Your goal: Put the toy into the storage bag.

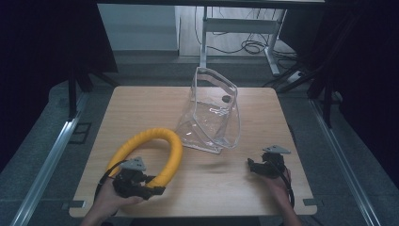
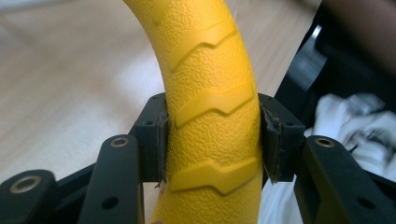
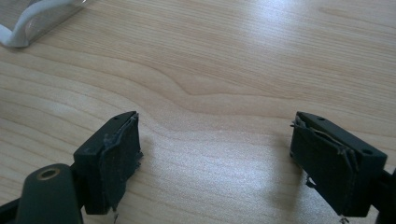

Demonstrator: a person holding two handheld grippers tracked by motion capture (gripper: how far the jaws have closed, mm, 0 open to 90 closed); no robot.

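Left tongs (image 1: pixel 157 189) clench the curved yellow textured rubber ring (image 1: pixel 160 146) at the wooden bench's (image 1: pixel 141 103) near left; right tongs (image 1: pixel 249 164) gape empty. Gripped off-centre, the ring may swing loose.

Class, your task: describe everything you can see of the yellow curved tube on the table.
The yellow curved tube is a thick arch, like a horseshoe, with a pebbled, rubbery-looking skin and raised zigzag ridges. It lies at the near left of the wooden table, close beside a clear plastic bag; whether they touch is unclear. The left tool is shut on one end, pads pressed to both sides.
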